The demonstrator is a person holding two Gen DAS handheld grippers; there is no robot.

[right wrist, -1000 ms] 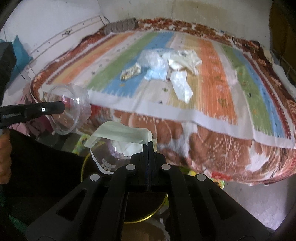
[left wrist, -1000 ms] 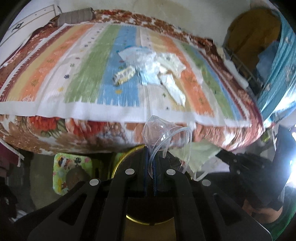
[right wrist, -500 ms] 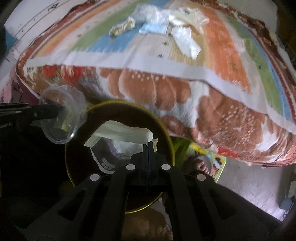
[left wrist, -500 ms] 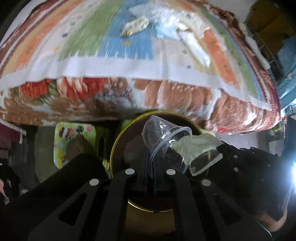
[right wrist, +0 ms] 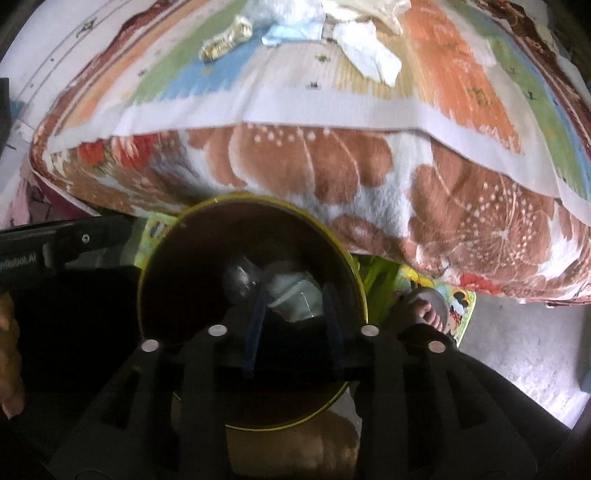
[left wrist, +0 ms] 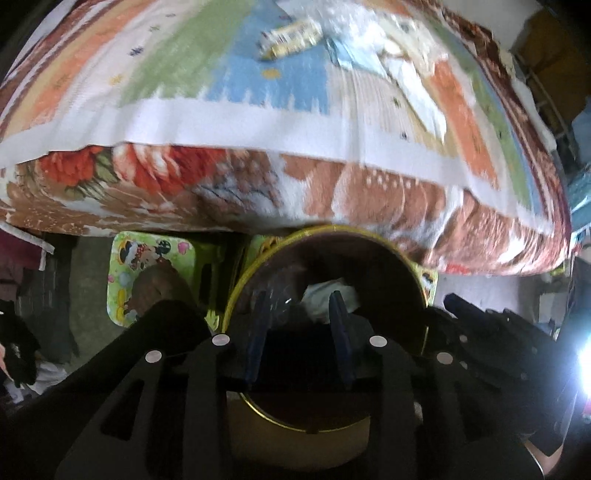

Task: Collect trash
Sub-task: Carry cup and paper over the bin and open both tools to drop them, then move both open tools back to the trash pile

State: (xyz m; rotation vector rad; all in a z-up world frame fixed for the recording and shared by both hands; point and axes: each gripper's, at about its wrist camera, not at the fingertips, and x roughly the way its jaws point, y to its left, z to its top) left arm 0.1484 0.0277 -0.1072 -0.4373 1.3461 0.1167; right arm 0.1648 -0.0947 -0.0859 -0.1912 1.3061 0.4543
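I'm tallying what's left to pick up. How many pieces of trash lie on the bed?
4 visible: gold wrapper, clear bag, blue scrap, white wrapper; others may lie beyond the frame's top.

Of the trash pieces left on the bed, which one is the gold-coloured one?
The crumpled gold wrapper, lying on the blue stripe at the left end of the pile. The other pieces beside it are white, clear or pale blue, such as the white packet to its right.

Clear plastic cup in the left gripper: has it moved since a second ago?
Yes. The clear plastic cup has left the open left gripper and now lies down inside the yellow-rimmed bin.
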